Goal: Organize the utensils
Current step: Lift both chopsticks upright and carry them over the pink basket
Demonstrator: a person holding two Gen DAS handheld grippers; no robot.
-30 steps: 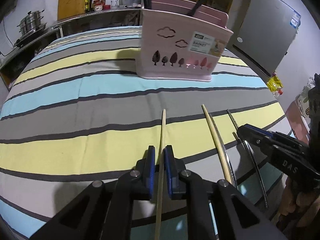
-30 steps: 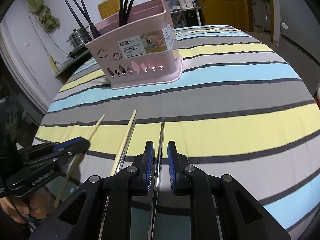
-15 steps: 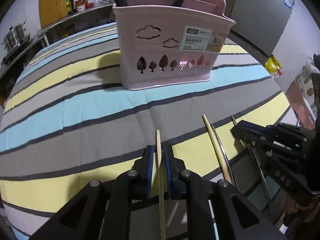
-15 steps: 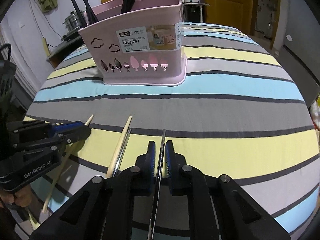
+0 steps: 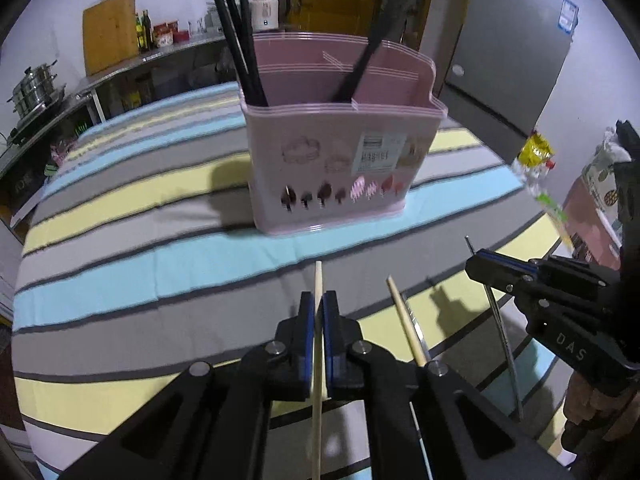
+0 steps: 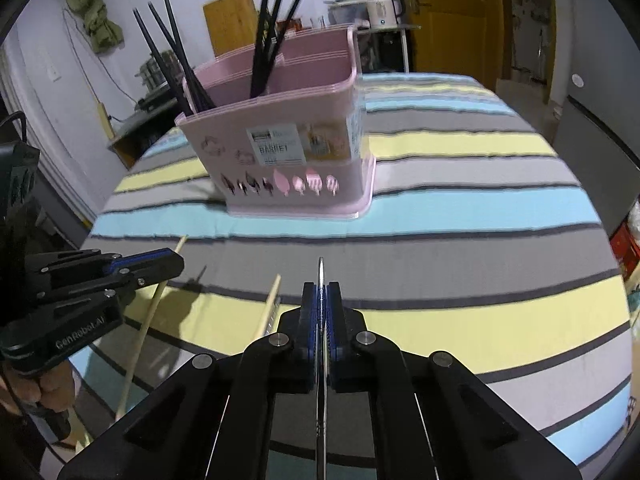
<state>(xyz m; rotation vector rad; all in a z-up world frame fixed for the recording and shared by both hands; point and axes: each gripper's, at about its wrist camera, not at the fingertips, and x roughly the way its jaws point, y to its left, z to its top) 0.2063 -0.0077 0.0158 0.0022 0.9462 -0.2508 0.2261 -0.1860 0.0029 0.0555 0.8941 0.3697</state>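
Both tongs angled down: left tongs [image 5: 319, 316] clamping wooden chopstick [image 5: 318, 364], right tongs [image 6: 321, 308] metal chopstick [image 6: 321, 364].

You had a striped tablecloth [image 5: 120, 280] under everything, with bands of grey, yellow and light blue edged by dark lines. Behind it to your left, stacked steel pots [image 5: 34, 88] sat on a counter [image 5: 120, 72], and a wooden cutting board [image 5: 109, 34] leaned upright against the wall beside some bottles [image 5: 142, 32] and red-lidded jars [image 5: 166, 34]. A white electric kettle [image 6: 382, 8] stood near the yellow door [image 6: 452, 16]. To your right was a grey refrigerator [image 5: 516, 64], with a yellow snack packet [image 5: 538, 150] just below it. A green cloth [image 6: 94, 20] hung on the far wall.
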